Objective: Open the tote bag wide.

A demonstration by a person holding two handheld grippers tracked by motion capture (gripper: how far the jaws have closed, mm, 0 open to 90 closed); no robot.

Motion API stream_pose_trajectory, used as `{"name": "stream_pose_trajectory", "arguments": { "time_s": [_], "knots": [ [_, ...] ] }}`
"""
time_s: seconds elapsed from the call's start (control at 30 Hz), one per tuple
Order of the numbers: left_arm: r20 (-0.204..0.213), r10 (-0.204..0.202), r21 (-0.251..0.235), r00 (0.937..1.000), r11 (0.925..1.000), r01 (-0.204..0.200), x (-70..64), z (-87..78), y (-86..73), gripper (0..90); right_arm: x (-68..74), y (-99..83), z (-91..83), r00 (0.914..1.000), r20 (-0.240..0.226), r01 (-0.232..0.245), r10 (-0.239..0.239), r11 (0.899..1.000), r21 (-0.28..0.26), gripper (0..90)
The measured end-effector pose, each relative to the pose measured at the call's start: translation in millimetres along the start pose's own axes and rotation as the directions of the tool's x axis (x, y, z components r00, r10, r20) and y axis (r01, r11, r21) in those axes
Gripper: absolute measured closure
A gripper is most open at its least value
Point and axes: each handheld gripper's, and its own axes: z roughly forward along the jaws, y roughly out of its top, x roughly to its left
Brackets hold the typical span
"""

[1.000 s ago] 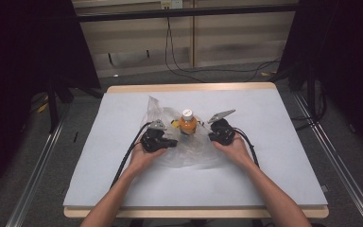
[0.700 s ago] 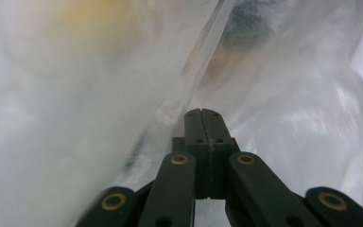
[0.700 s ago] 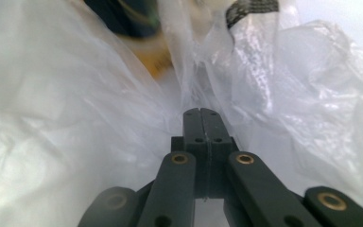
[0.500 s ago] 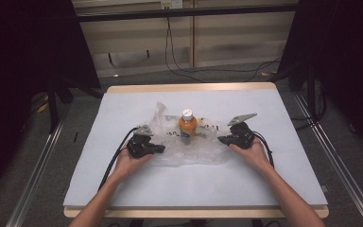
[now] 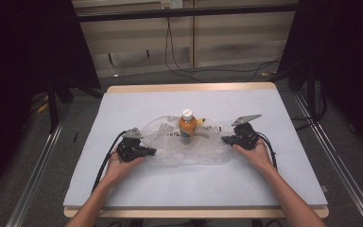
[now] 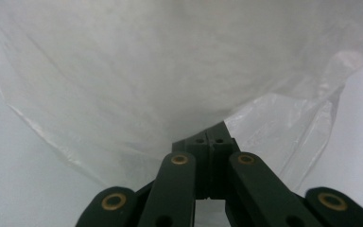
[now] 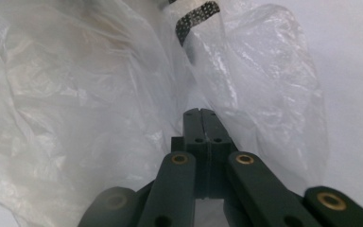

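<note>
At the middle of the bench (image 5: pixel 123 189), a clear plastic bag (image 5: pixel 170 153) lies spread, with an orange bottle (image 5: pixel 187 126) upright on or inside it; the film blurs which. The left gripper (image 5: pixel 149 152) is clamped on the bag's left edge, the right gripper (image 5: pixel 227 140) on its right edge. Cables (image 5: pixel 179 56) trail on the floor beyond the far edge.

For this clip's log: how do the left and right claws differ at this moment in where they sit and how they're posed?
The left claw grips the clear plastic bag at its left edge, nearer the person; the right claw grips its right edge, farther up the table. The left points rightward toward the orange bottle, the right leftward. The right's grey plate stands higher than the left's. Both are shut on bag film, with the bottle upright between them.
</note>
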Motion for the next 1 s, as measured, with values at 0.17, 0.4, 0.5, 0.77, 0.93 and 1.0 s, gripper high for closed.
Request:
{"name": "stream_pose_trajectory", "arguments": {
  "time_s": [0.17, 0.4, 0.5, 0.77, 0.93, 1.0],
  "knots": [
    [0.011, 0.015, -0.072, 0.9998, 0.9973, -0.014, -9.6, -11.6, 7.5, 90.0, 5.5, 10.3, -12.3, 0.9995, -0.032, -0.003, 0.000, 0.996, -0.092, 90.0],
    [0.031, 0.043, -0.141, 0.9986, 0.9892, -0.039, -25.7, -28.6, 13.1, 90.0, 11.1, 23.1, -39.6, 0.9983, -0.056, -0.026, 0.015, 0.977, -0.213, 90.0],
    [0.040, 0.050, -0.176, 0.9980, 0.9835, -0.042, -30.5, -41.3, 13.0, 90.0, 15.7, 28.6, -46.1, 0.9980, -0.064, -0.013, -0.002, 0.971, -0.237, 90.0],
    [0.027, 0.059, -0.303, 0.9979, 0.9517, -0.048, -32.3, -77.3, 23.9, 90.0, 24.5, 42.8, -57.8, 0.9956, -0.090, -0.003, -0.025, 0.957, -0.290, 90.0],
    [0.004, 0.051, -0.342, 0.9987, 0.9386, -0.047, -28.6, -89.3, 30.0, 90.0, 34.3, 55.7, -61.0, 0.9920, -0.112, 0.021, -0.059, 0.949, -0.316, 90.0],
    [0.006, 0.051, -0.371, 0.9987, 0.9277, -0.045, -28.4, -94.8, 35.9, 90.0, 39.0, 61.9, -60.8, 0.9899, -0.123, 0.026, -0.070, 0.945, -0.326, 90.0]
  ]
}}
